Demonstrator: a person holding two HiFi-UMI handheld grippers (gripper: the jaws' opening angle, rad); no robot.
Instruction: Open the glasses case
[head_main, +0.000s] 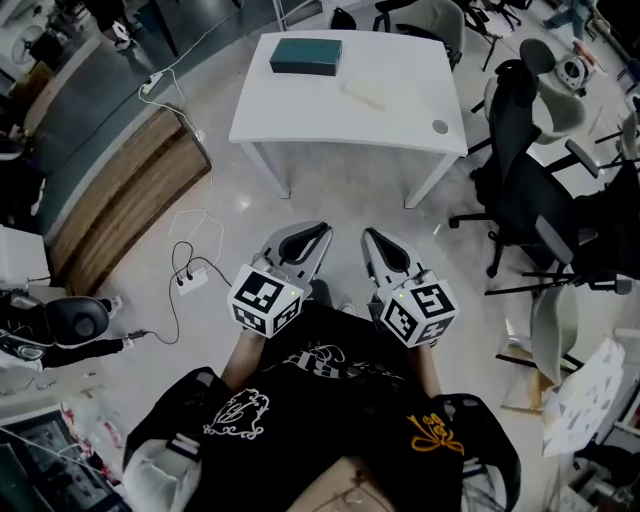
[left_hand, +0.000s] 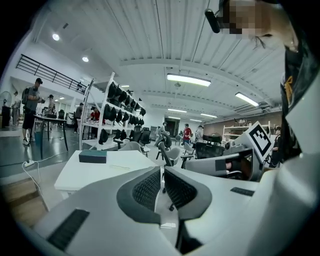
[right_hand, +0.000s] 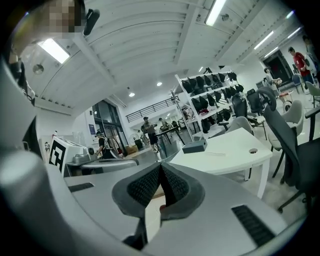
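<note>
Left gripper (head_main: 320, 234): jaws are closed, the pads are seen pressed together in the left gripper view, and nothing is held between them. Right gripper (head_main: 372, 238): jaws are likewise closed, the pads meet at the tips, and nothing is gripped. Both are held side by side at the centre of the head view, over bare floor, with tips pointed toward the white table (head_main: 330, 115) at upper centre. No contact with anything is seen.

Glasses case (head_main: 305, 55): a dark teal box, closed, laid flat near the table's far left corner, well apart from both grippers. A pale flat item (head_main: 365, 92) is seen near the case on the tabletop; what it is cannot be told. A black office chair (head_main: 515, 170) is parked at the table's right side.
</note>
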